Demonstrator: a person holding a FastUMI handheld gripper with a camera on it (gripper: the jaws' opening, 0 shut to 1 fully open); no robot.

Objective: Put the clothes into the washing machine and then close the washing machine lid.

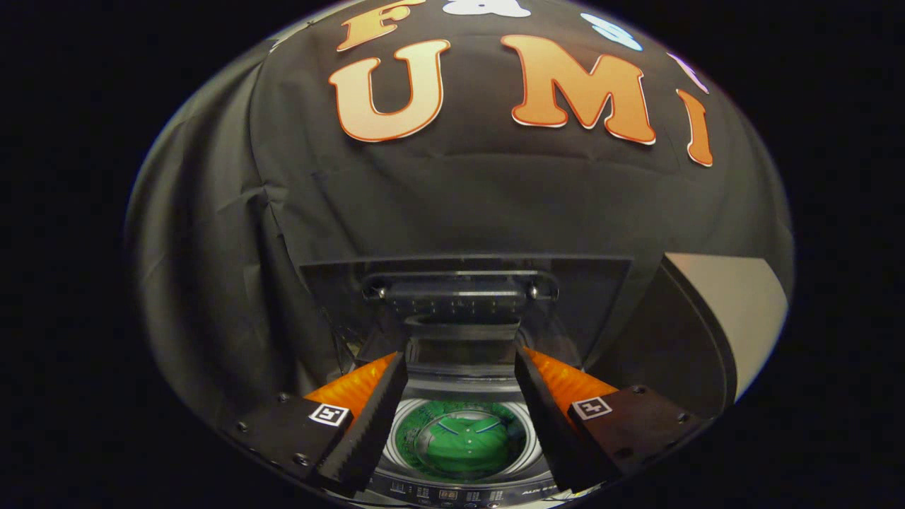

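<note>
The gripper (461, 367) has its two fingers (368, 424) spread wide apart, with nothing between them and neither touching anything. They hang above the washing machine (463, 488), tips pointing toward the far side.

Seen through the gap between the fingers, below them, is the round drum opening (396, 442) of the machine, with a pale ring around it. Inside the drum lies the green garment (463, 442), a collared shirt with thin dark stripes at the collar. It rests crumpled at the bottom, collar facing up; its body spreads roughly left to right across the drum, though the folds make a true long axis hard to tell. It is well below the fingers and apart from them, about midway between them in left-right terms.

Nearer than the drum, the machine's control panel (459, 493) runs left to right along the near edge, with small markings too tiny to make out.

Beyond the fingertips the washing machine lid (466, 283) stands raised and open, upright at the far side of the opening, with a dark hinge or handle bar (459, 290) across it.

To the right of the machine stands a pale, light-coloured panel (735, 311). Behind everything hangs the black cloth wall (452, 198).
</note>
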